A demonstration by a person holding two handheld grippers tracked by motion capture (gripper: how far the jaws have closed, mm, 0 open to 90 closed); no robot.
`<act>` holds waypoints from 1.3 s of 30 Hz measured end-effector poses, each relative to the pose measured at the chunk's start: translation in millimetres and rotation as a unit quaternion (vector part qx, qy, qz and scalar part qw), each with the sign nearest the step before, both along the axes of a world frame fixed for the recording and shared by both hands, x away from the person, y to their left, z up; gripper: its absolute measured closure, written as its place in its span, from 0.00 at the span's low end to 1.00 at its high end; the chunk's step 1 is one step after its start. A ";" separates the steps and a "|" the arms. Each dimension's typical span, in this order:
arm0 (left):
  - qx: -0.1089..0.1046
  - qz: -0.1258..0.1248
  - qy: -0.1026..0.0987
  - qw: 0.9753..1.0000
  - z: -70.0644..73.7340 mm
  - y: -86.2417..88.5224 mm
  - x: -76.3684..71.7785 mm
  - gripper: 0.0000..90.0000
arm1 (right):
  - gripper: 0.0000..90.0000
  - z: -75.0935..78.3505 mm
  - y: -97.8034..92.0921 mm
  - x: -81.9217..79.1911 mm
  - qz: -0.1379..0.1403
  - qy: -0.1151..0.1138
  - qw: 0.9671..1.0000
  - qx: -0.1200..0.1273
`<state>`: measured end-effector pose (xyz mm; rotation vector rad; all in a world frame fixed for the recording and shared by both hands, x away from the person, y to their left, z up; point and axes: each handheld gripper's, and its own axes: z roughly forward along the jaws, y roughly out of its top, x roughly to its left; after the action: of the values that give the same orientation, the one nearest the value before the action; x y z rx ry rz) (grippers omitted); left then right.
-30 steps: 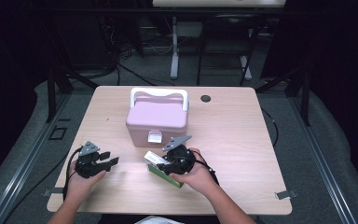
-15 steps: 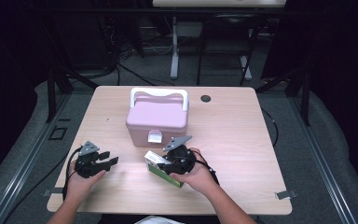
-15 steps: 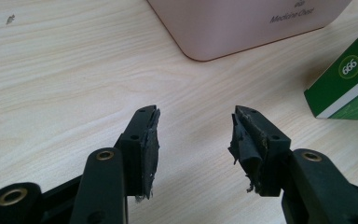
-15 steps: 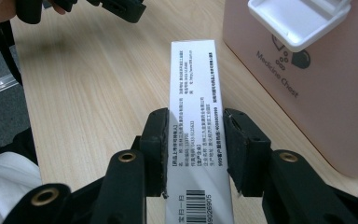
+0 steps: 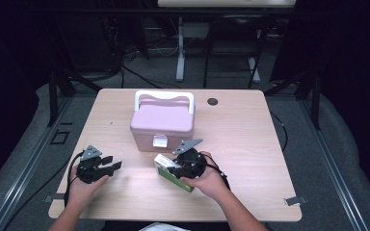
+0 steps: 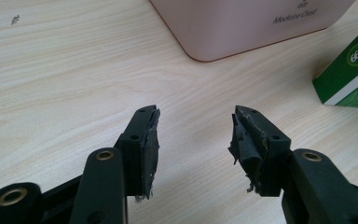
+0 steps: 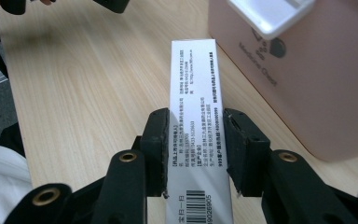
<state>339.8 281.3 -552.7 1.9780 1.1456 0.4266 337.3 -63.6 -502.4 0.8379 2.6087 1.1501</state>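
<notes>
Near the front edge of the wooden table (image 5: 270, 144), the right gripper (image 7: 196, 140) has its jaws pressed against both sides of a green-and-white medicine carton (image 7: 195, 93). Well to its left, the left gripper (image 6: 193, 135) rests with jaws spread apart, holding nothing. Farther back, just beyond the carton, stands the pink medicine chest (image 5: 162, 120), lid closed.

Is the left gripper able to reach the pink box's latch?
Probably yes. The left gripper is open, holds nothing, and bare table lies between it and the latch on the pink box.
</notes>
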 end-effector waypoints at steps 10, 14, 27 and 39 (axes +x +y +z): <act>-0.001 0.005 -0.004 1.000 -0.4 0.5 0.2 0.56 | 0.69 3.1 -36.1 2.6 -0.041 0.001 0.999 0.003; 0.001 0.007 -0.006 1.000 0.2 1.7 -0.1 0.56 | 0.69 8.7 -57.7 4.1 -0.069 -0.004 0.998 0.006; 0.004 0.012 -0.005 1.000 -0.2 0.3 -0.2 0.56 | 0.69 14.3 -139.7 -0.2 -0.158 -0.020 0.987 -0.024; 0.003 0.013 -0.006 1.000 -1.1 -0.9 -0.1 0.56 | 0.69 16.9 -185.0 6.5 -0.198 -0.011 0.979 -0.045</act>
<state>339.7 280.4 -553.8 1.9659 1.1643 0.4553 343.7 -248.6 -485.5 1.2418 2.3077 0.9152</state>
